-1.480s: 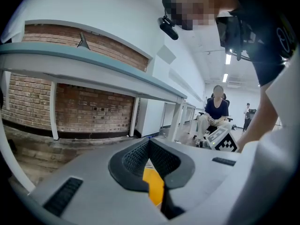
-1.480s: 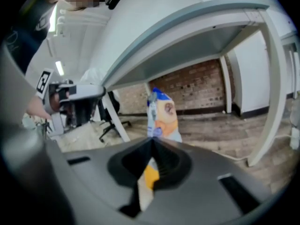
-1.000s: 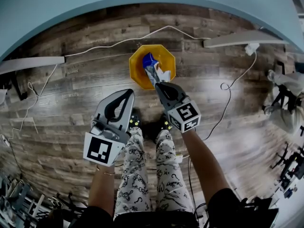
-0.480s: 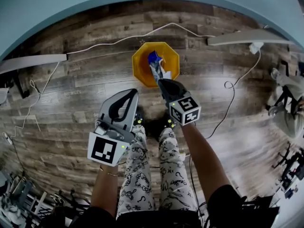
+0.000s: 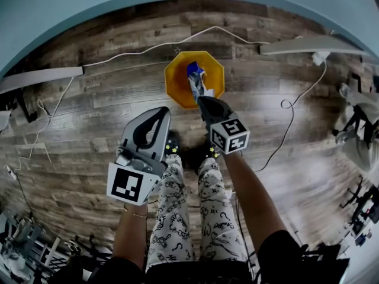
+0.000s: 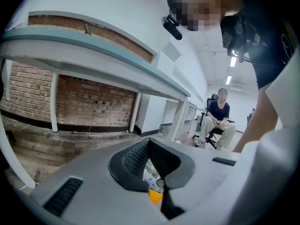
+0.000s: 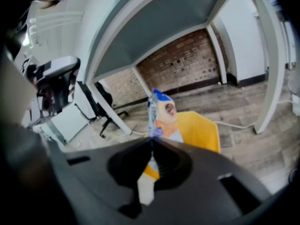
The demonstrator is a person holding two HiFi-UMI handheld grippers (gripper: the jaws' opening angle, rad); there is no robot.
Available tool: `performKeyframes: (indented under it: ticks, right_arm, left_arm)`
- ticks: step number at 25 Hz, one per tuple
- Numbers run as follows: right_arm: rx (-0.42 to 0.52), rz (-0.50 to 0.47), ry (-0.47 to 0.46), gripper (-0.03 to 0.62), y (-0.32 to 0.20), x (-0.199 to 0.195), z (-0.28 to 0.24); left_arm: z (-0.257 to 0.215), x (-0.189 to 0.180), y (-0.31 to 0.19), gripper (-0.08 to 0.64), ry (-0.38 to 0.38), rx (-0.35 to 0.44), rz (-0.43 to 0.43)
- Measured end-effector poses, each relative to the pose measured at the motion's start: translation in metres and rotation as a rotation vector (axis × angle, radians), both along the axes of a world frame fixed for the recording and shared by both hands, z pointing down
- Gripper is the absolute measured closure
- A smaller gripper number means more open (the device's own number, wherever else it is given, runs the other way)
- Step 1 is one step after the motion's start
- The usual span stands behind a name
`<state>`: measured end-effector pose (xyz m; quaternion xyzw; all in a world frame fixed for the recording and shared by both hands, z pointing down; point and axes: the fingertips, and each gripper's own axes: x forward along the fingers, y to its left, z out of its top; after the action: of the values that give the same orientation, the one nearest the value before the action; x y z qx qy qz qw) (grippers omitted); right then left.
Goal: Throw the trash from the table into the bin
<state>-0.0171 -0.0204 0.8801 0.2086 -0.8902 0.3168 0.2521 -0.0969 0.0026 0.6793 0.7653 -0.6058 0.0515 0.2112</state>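
over bin rim [image 5: 168,81], right gripper [image 5: 200,100] (clamped) pinches wrapper [image 5: 195,79].

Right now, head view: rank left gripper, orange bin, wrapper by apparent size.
1. left gripper, though it sits nearer the camera, which inflates it.
2. orange bin.
3. wrapper, pinched in the right gripper.

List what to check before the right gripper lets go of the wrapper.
1. Right gripper shut on the wrapper: ok.
2. Wrapper hangs over the mouth of the orange bin: ok in the head view.
3. Bin stands upright on the floor: ok.
4. Left gripper off to the side of the bin, jaws together, nothing in them: ok.
5. Room left inside the bin: cannot tell, the wrapper hides much of it.
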Motion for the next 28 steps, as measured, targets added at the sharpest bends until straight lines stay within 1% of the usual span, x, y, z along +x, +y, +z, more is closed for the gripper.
performKeyframes:
  ticks: [13,19,28]
  right_arm:
    - [0.002,-0.024,0.02,0.584,0.001,0.005,0.002]
    - [0.018,0.007,-0.003,0.584,-0.006,0.006,-0.012]
    - [0.036,0.077,-0.07,0.584,-0.01,0.013,-0.048]
  left_arm:
    - [-0.001,0.002,0.001,0.552,-0.013,-0.006,-0.012]
    - [-0.007,0.0,0.004,0.552,-0.021,-0.003,-0.02]
    - [-0.021,0.005,0.011,0.552,-0.036,0.005,-0.025]
